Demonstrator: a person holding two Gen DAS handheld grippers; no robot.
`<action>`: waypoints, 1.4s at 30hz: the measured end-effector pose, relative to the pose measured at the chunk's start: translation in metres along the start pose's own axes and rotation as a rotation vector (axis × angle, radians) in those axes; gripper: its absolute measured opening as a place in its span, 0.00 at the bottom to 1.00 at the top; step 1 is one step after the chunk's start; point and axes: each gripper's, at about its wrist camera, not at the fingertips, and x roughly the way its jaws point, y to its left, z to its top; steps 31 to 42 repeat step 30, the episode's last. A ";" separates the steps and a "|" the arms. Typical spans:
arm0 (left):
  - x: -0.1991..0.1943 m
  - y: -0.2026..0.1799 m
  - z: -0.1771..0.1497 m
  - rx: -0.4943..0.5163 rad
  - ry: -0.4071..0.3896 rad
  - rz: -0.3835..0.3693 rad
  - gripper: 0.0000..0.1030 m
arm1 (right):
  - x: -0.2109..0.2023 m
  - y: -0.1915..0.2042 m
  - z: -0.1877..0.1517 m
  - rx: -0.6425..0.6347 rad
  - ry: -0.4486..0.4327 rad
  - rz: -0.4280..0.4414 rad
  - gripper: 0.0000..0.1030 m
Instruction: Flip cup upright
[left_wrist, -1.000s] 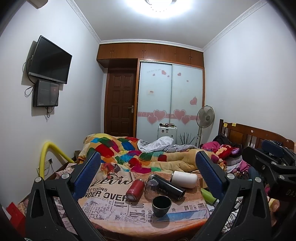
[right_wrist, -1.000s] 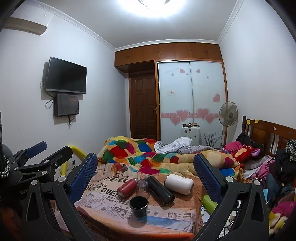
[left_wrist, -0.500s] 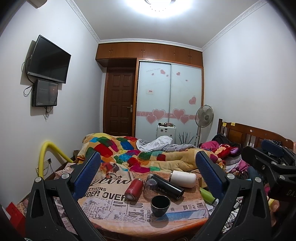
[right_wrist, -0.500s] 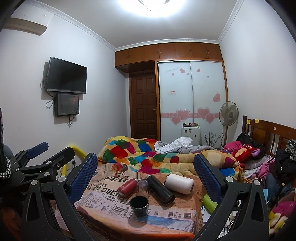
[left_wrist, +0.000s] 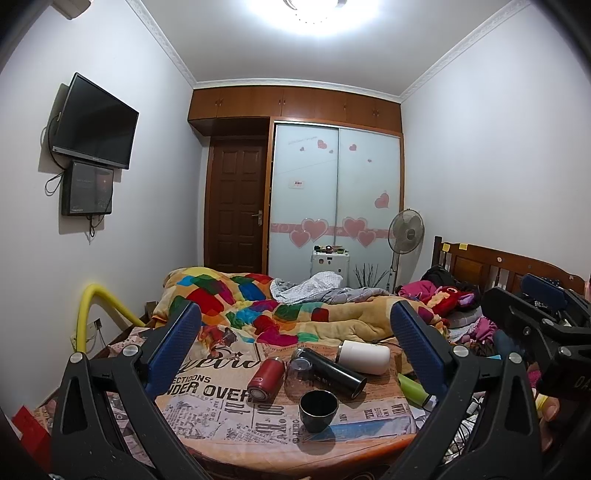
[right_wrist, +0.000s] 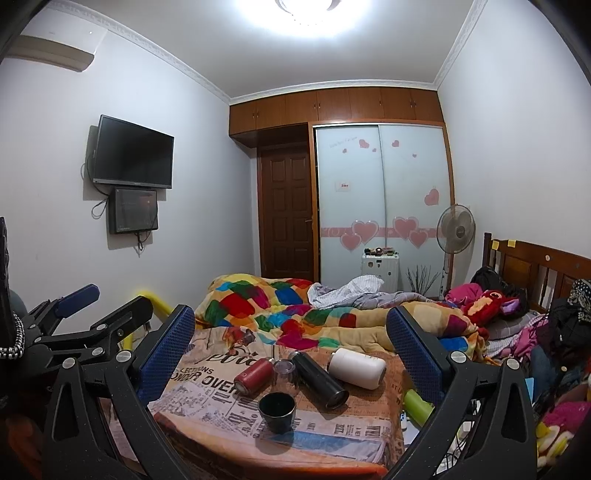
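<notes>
A dark cup (left_wrist: 318, 410) stands upright, mouth up, near the front of a newsprint-covered table (left_wrist: 207, 413); it also shows in the right wrist view (right_wrist: 277, 411). Behind it lie a red flask (left_wrist: 265, 378), a black flask (left_wrist: 328, 372) and a white flask (left_wrist: 365, 356), all on their sides, with a clear glass (left_wrist: 297, 373) upside down between them. My left gripper (left_wrist: 295, 332) is open and empty, well back from the table. My right gripper (right_wrist: 290, 328) is open and empty too.
A green bottle (left_wrist: 413, 387) lies at the table's right edge. A bed with a colourful blanket (left_wrist: 258, 306) lies behind the table. A yellow tube (left_wrist: 96, 306) is at the left, clothes and toys (right_wrist: 498, 306) at the right.
Both views have shifted only slightly. The cup and flasks have not moved, and both grippers stay open.
</notes>
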 end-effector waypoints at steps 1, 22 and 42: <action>0.000 0.000 0.000 0.000 0.000 0.000 1.00 | 0.000 0.000 0.000 0.000 0.001 0.000 1.00; 0.000 0.003 0.000 0.005 0.005 -0.023 1.00 | 0.000 -0.002 -0.001 0.001 0.003 -0.001 1.00; 0.004 0.011 -0.003 -0.011 0.018 -0.015 1.00 | 0.001 -0.003 -0.003 -0.005 0.020 0.001 1.00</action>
